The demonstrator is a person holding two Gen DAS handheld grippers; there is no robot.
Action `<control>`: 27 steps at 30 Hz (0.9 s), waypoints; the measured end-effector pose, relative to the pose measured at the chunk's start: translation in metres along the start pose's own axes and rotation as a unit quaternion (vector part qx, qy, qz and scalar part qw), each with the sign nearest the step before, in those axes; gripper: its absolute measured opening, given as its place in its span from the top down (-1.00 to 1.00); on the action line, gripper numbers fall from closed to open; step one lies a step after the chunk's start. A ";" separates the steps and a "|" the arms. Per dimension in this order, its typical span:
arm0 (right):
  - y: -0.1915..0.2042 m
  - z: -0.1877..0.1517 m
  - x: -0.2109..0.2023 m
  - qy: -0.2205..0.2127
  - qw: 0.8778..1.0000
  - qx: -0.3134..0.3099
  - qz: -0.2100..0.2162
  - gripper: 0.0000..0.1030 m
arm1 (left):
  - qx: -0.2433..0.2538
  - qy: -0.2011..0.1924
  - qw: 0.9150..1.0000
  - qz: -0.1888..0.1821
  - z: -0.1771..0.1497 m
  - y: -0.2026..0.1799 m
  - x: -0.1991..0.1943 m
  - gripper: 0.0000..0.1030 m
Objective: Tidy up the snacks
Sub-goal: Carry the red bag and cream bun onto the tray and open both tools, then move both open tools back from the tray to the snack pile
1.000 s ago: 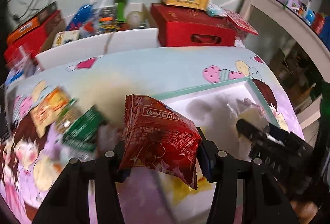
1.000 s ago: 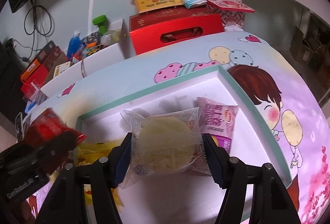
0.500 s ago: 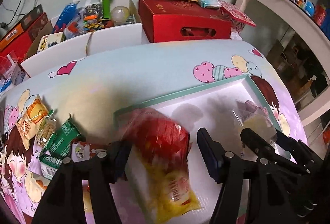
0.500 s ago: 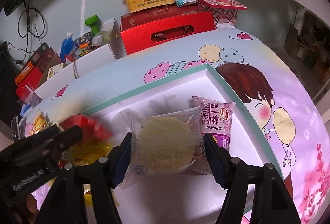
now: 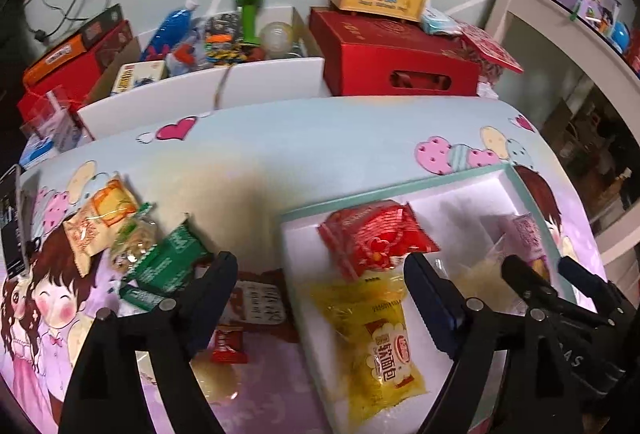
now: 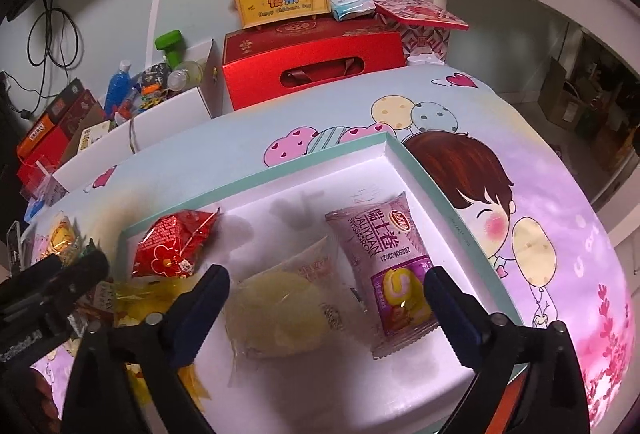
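While both grippers hover over the white tray (image 6: 404, 158), each has its fingers spread apart and holds nothing. The left gripper (image 5: 320, 290) straddles the tray's left wall; the red snack packet (image 5: 374, 236) lies free in the tray's far-left corner, overlapping the yellow bread packet (image 5: 376, 346) (partly under it). Under the right gripper (image 6: 326, 296) lie the clear-wrapped cake (image 6: 280, 308) and, touching it, the purple roll packet (image 6: 384, 270). Left of the tray, loose snacks (image 5: 132, 242) remain.
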State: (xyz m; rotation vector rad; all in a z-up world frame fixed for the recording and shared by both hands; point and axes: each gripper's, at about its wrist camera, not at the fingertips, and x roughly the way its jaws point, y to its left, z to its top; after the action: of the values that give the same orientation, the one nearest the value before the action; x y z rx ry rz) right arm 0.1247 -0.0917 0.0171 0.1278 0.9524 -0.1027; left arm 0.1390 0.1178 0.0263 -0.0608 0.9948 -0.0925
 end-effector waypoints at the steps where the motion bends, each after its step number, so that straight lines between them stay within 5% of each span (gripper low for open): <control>1: 0.000 0.000 0.000 0.000 1.000 -0.001 -0.002 -1.00 | 0.000 -0.002 1.000 0.003 -0.001 0.002 0.000 -0.87; 16: 0.005 0.003 -0.016 -0.029 1.000 0.006 0.008 -1.00 | -0.022 -0.013 0.999 0.022 -0.007 0.023 -0.013 -0.88; 27: 0.047 0.000 -0.040 -0.061 0.996 -0.017 0.066 -1.00 | -0.101 -0.033 0.992 0.068 -0.022 0.097 -0.056 -0.88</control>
State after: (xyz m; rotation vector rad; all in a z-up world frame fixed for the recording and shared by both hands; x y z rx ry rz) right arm 0.1089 -0.0442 0.0526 0.1511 0.8214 0.0274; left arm 0.0953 0.2204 0.0516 -0.1790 0.9374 0.1345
